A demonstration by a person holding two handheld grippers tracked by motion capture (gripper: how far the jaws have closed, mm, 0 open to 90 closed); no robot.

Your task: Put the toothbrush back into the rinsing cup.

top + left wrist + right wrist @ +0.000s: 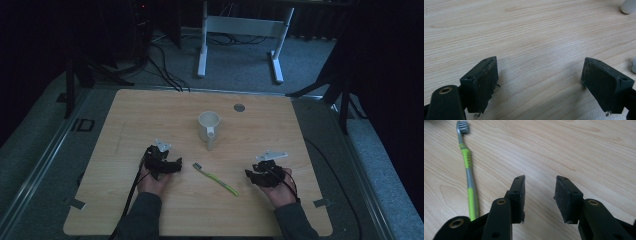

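2 grippers rest low on the wooden table [150, 115], both empty. Between them lies the green toothbrush [216, 179], just beside the right gripper [263, 175], whose jaws stand half apart. Jaws of the left gripper [165, 165] stand wide. Beyond them stands a white mug [209, 126].

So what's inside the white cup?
Looking down into the white cup from the high view, it seems empty, just pale walls. The very bottom is dim, so something tiny there can't be ruled out.

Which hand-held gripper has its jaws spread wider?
The left hand-held gripper: a broad stretch of bare table shows between its jaws, while the right hand-held gripper leaves a narrower gap.
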